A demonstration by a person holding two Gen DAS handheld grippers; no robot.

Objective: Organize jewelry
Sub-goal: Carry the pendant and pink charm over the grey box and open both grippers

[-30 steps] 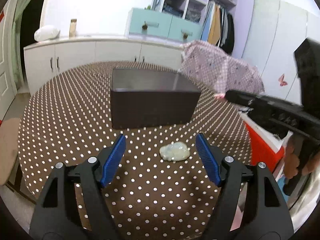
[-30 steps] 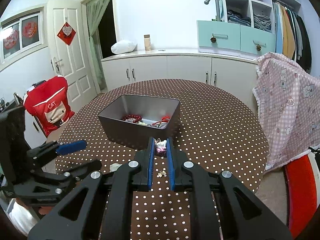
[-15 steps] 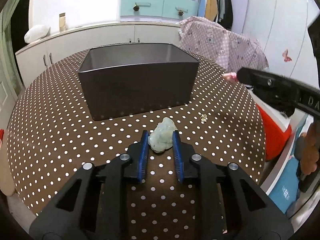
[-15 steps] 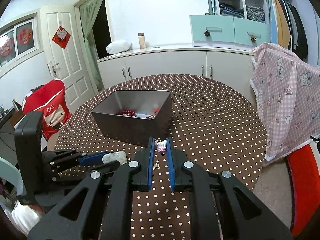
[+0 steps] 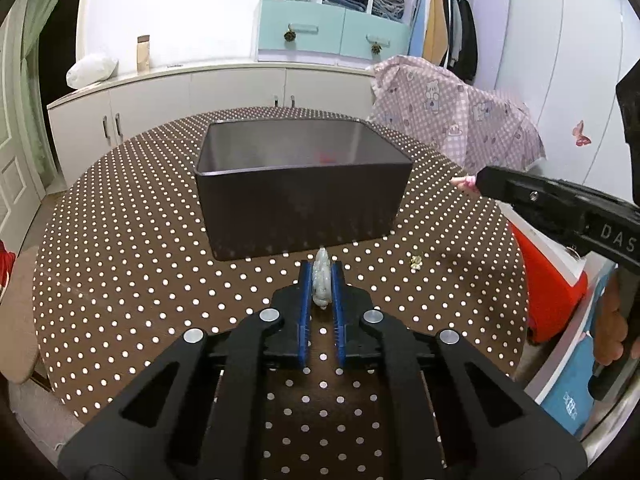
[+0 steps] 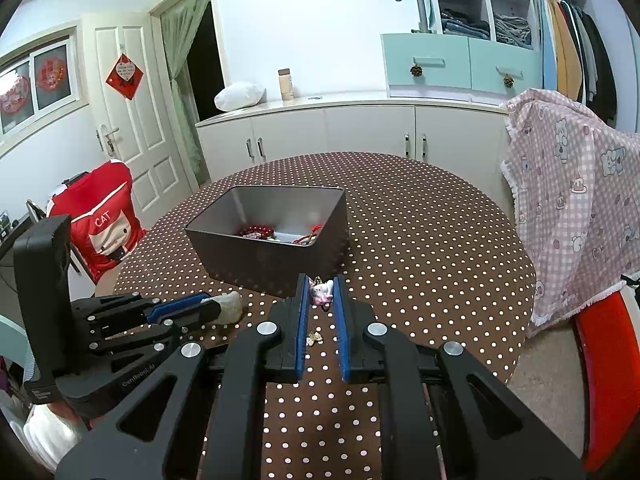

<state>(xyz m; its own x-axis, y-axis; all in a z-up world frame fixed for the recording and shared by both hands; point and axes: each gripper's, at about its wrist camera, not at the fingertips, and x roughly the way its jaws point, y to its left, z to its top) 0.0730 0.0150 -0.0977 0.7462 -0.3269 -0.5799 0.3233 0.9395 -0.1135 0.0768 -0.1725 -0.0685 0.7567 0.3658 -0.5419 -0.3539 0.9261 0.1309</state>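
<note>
A pale green jade pendant [image 5: 322, 282] stands on edge between the blue pads of my left gripper [image 5: 321, 270], whose jaws are closing and pressing on it just above the dotted tablecloth. The dark open box [image 5: 304, 208] stands right behind it. In the right wrist view the box [image 6: 264, 260] holds red beads and other pieces. My right gripper [image 6: 320, 286] is shut on a small pink and white charm [image 6: 323, 292] in front of the box's near right corner. The left gripper [image 6: 212, 306] with the pendant [image 6: 230, 308] shows at lower left there.
A tiny gold piece [image 5: 417, 260] lies on the round brown dotted table [image 5: 120, 280], right of the left gripper. A chair under pink checked cloth [image 6: 572, 208] stands at the table's right, a red-covered chair [image 6: 100, 220] at its left. White cabinets line the back wall.
The left gripper moved up to the pendant and its jaws closed from wide apart onto it, turning it on edge. The right gripper kept still, holding its charm.
</note>
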